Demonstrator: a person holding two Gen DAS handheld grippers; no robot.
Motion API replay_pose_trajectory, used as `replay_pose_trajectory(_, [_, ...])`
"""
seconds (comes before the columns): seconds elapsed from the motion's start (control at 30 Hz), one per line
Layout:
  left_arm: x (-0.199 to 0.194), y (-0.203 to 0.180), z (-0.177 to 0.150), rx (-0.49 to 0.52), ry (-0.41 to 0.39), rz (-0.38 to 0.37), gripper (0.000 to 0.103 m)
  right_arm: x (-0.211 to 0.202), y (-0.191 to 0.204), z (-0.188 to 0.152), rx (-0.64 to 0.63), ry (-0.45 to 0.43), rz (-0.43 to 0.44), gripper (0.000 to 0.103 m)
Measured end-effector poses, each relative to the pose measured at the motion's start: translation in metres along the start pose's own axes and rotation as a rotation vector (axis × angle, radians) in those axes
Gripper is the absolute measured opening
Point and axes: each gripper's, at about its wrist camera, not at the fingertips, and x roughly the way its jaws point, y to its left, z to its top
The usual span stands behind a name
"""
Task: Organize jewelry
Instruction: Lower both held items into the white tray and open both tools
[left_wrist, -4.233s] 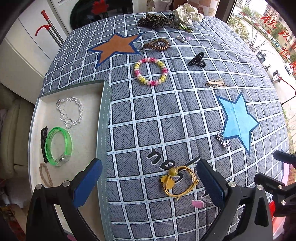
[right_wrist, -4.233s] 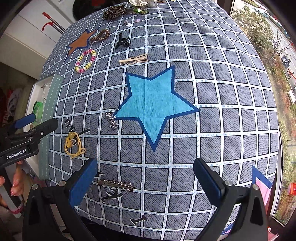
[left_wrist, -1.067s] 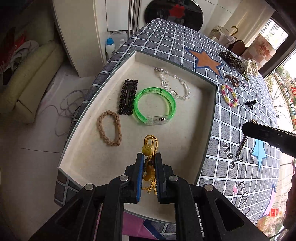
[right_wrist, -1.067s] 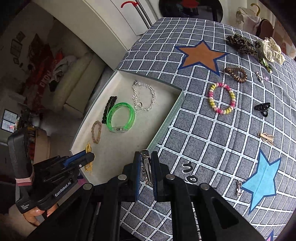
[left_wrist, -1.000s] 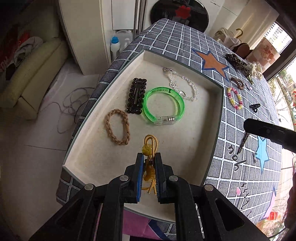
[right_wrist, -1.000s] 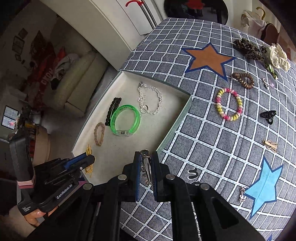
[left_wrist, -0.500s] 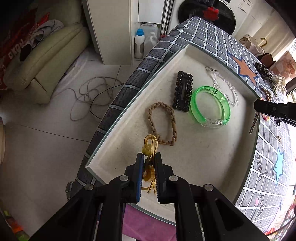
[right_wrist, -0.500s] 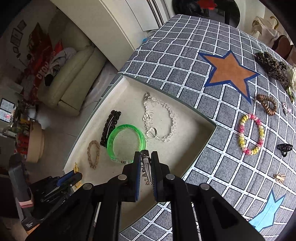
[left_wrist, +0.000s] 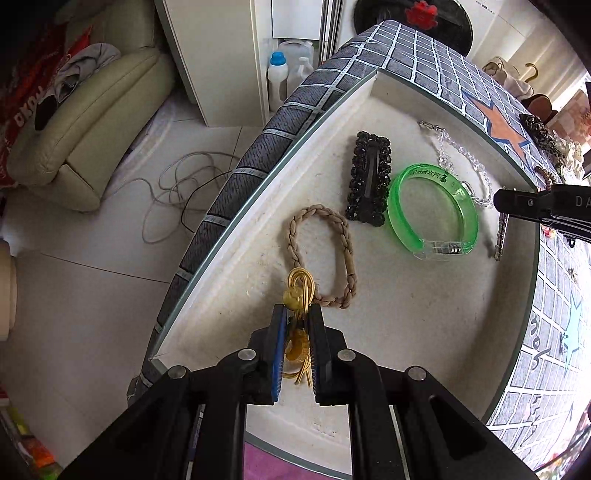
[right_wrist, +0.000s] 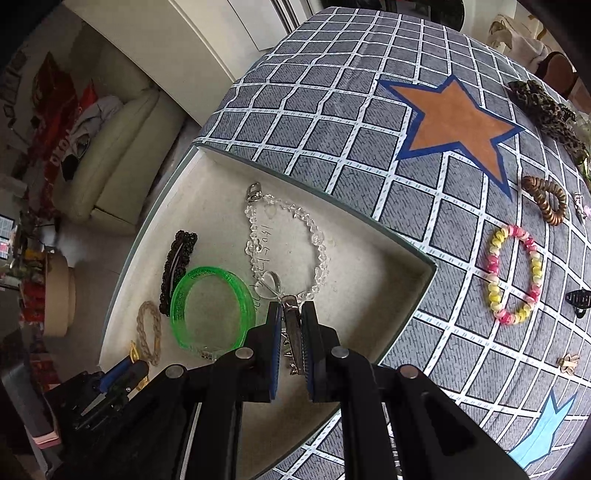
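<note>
A yellow hair tie (left_wrist: 297, 295) is pinched in the closed left tool (left_wrist: 297, 325) above the tray (left_wrist: 424, 332), just short of a braided band (left_wrist: 321, 254), while the right tool (right_wrist: 291, 332) clamps a metal clip (right_wrist: 293, 332) beside the green bangle (right_wrist: 212, 306); both await lowering and release.

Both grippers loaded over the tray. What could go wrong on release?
1. The left gripper holds the yellow elastic hair tie right at the braided beige hair band; dropped here, the two may overlap or tangle.
2. The right gripper holds a silver metal hair clip over the clear crystal bead bracelet and beside the green translucent bangle; the clip may land on either.
</note>
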Motion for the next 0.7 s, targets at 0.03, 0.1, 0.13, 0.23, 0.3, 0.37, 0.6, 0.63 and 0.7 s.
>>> replay_pose_trajectory(0.03, [-0.001, 0.001, 0.0, 0.009, -0.003, 0.005, 0.019, 0.002, -0.001, 0.001, 0.005, 0.0, -0.001, 0.012])
replay_pose_trajectory(0.1, [-0.002, -0.001, -0.001, 0.02, -0.005, 0.017, 0.019, 0.005, -0.002, 0.002, 0.016, 0.0, -0.006, 0.012])
replay_pose_trajectory(0.13, [-0.002, -0.003, -0.002, 0.024, -0.005, 0.023, 0.019, 0.007, -0.003, 0.002, 0.02, 0.002, -0.008, 0.012])
replay_pose_trajectory(0.23, [-0.001, -0.007, 0.0, 0.035, -0.004, 0.038, 0.019, 0.011, -0.005, 0.001, 0.024, 0.009, -0.015, 0.012])
replay_pose_trajectory(0.3, [-0.002, -0.009, 0.0, 0.042, -0.003, 0.048, 0.019, 0.014, -0.006, 0.0, 0.024, 0.014, -0.02, 0.012])
replay_pose_trajectory(0.37, [-0.002, -0.01, 0.0, 0.051, -0.002, 0.054, 0.019, 0.014, -0.005, -0.001, 0.021, 0.007, -0.02, 0.012])
replay_pose_trajectory(0.6, [-0.002, -0.022, 0.002, 0.074, 0.007, 0.077, 0.019, 0.016, -0.004, -0.001, 0.017, 0.009, -0.023, 0.013])
replay_pose_trajectory(0.63, [-0.002, -0.024, 0.002, 0.074, 0.008, 0.08, 0.019, 0.017, -0.003, -0.001, 0.016, 0.009, -0.023, 0.013])
replay_pose_trajectory(0.7, [-0.003, -0.026, 0.003, 0.075, 0.01, 0.084, 0.019, 0.016, -0.003, -0.001, 0.016, 0.01, -0.016, 0.024])
